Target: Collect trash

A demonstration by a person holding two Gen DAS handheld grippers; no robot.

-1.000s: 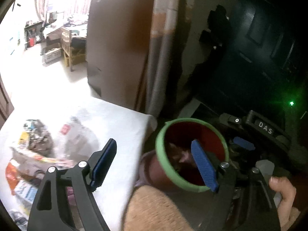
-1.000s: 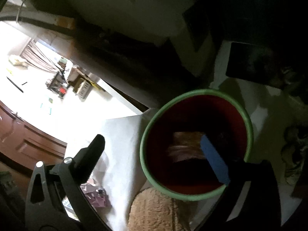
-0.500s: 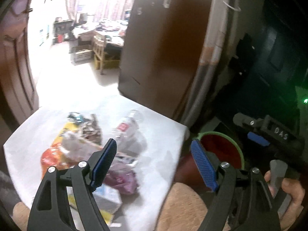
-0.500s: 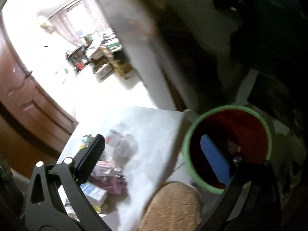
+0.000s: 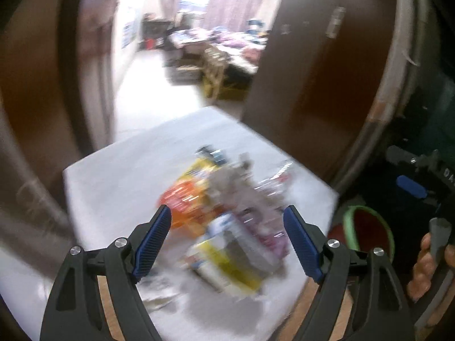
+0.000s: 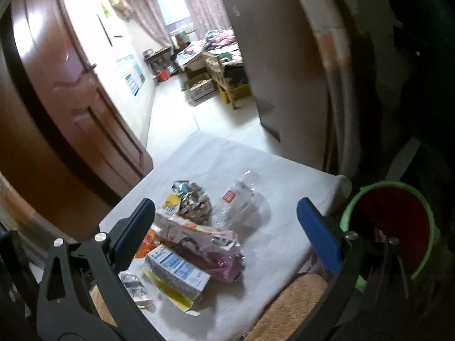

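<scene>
A heap of trash (image 6: 196,236) lies on a white sheet (image 6: 273,170) spread over the floor, a flattened blue-and-white carton (image 6: 177,270) at its near edge, long axis running from near right to far left. Both the left gripper (image 5: 227,244) and the right gripper (image 6: 224,233) hang above it, jaws wide apart and empty. A green-rimmed red bin (image 6: 395,227) stands just off the sheet's right edge. A brown door (image 6: 71,99) flanks a bright, cluttered room beyond.

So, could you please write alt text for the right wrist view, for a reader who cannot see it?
The open, empty right gripper points down at a pile of trash, cartons, wrappers and a clear plastic bottle, on a white sheet. A red bin with a green rim stands to the right; a doorway shows a cluttered room.
</scene>
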